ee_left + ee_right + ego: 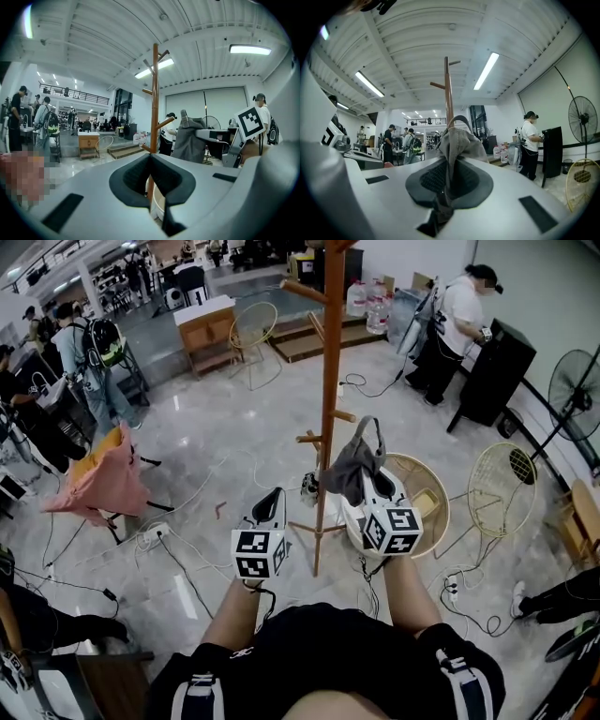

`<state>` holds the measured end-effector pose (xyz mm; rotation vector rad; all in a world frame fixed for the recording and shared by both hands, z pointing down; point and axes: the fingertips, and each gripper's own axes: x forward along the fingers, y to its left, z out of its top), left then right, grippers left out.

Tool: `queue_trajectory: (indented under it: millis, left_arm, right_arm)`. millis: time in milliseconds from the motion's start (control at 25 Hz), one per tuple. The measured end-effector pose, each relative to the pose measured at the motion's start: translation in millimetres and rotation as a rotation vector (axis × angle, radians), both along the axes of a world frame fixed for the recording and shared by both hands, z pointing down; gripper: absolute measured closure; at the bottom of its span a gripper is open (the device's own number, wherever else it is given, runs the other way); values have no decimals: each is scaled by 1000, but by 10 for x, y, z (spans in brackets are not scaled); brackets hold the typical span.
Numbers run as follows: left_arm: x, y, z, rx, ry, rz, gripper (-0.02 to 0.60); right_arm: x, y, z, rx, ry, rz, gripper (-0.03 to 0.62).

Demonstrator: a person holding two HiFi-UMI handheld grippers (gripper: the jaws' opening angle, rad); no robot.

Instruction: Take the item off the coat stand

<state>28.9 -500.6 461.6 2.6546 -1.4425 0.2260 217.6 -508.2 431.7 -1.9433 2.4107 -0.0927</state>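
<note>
A tall wooden coat stand (pixel 328 381) rises in front of me, its pole also showing in the left gripper view (pixel 154 93) and the right gripper view (pixel 448 89). My right gripper (pixel 359 486) is shut on a grey fabric item (pixel 349 470) with a strap loop, held just right of the pole. The cloth is pinched between the pads (pixel 449 173) and bunches above them (pixel 459 140). In the left gripper view the item (pixel 190 138) hangs just right of a peg's tip. My left gripper (pixel 275 495) is shut on nothing (pixel 151 157), left of the pole.
A round wicker basket (pixel 433 486) sits at the stand's base and a wire one (pixel 502 488) further right. A fan (pixel 574 385) stands at the far right, a person in white (pixel 459 320) behind it. Pink cloth (pixel 103 479) drapes a chair at left; cables cross the floor.
</note>
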Motion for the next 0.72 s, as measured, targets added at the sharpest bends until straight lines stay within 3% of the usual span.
queue_trajectory:
  millis: [200, 720]
  left_arm:
    - [113, 30, 14, -3, -12, 26, 565]
    - [139, 98, 42, -8, -20, 36, 565]
  right_arm:
    - [-14, 72, 214, -54, 47, -12, 565]
    - [-76, 175, 309, -66, 50, -46, 566]
